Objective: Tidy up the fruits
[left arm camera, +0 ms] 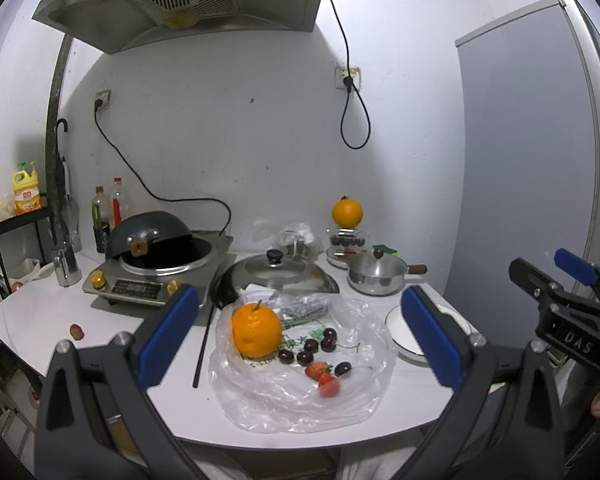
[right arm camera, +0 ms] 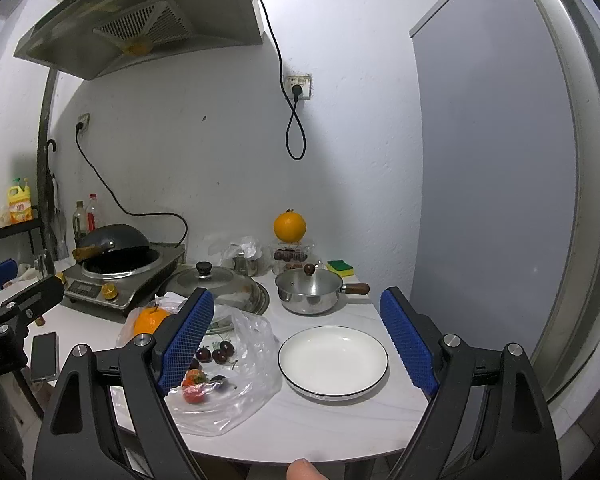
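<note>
An orange (left arm camera: 256, 331) (right arm camera: 150, 320) sits on a clear plastic bag (left arm camera: 300, 396) (right arm camera: 236, 400) spread on the white counter, with several dark cherries (left arm camera: 305, 356) (right arm camera: 220, 354) and strawberries (left arm camera: 324, 378) (right arm camera: 194, 386) beside it. My left gripper (left arm camera: 300, 336) hovers open above the counter's near edge, the bag's fruit between its blue pads. My right gripper (right arm camera: 298, 344) is open too, held over the empty white plate (right arm camera: 333, 360) (left arm camera: 404, 334). A second orange (left arm camera: 347, 212) (right arm camera: 289, 226) rests on a clear container of cherries (left arm camera: 346, 242) at the back.
An induction cooker with a black wok (left arm camera: 152, 256) stands at the back left. A glass-lidded pan (left arm camera: 278, 272) and a small steel pot (left arm camera: 376, 274) (right arm camera: 310, 290) lie behind the bag. A black chopstick (left arm camera: 203, 344) and a lone strawberry (left arm camera: 76, 331) lie left; a phone (right arm camera: 44, 356) too.
</note>
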Demonstrator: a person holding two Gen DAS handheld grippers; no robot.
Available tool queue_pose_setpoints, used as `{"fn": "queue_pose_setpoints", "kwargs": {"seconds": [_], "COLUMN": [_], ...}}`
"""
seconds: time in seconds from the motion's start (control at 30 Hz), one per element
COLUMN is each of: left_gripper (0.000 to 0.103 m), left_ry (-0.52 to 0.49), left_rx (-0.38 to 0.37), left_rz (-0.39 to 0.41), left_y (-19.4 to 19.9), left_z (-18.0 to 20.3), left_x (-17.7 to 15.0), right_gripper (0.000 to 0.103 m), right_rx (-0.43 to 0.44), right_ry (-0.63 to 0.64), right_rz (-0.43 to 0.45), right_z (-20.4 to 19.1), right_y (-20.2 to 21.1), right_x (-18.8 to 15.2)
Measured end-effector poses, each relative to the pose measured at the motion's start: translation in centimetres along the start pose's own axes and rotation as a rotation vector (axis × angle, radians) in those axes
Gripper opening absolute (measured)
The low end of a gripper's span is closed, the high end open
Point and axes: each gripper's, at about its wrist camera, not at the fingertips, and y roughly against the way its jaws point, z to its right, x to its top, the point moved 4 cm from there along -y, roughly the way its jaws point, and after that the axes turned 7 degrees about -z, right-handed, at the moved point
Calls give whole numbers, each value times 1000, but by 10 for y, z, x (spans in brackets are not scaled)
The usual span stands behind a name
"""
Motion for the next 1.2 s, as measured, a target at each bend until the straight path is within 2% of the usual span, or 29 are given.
{"fn": "queue_pose_setpoints", "kwargs": {"seconds": [0.47,1.2], "left_gripper": [102,102], "left_ry": [11,49], "left_rx": [0,14], "left_rz": [-12,-198], "left_y": [-8,-90], "left_z": [-2,-47], "left_x": [-2,-38], "right_gripper": [88,88], "right_rx": [13,61], "right_ry": [9,52], "right_rz": [-28,-217], "right_z": [-2,-33], "right_y": [-15,-105], "right_x": [-1,-29]}}
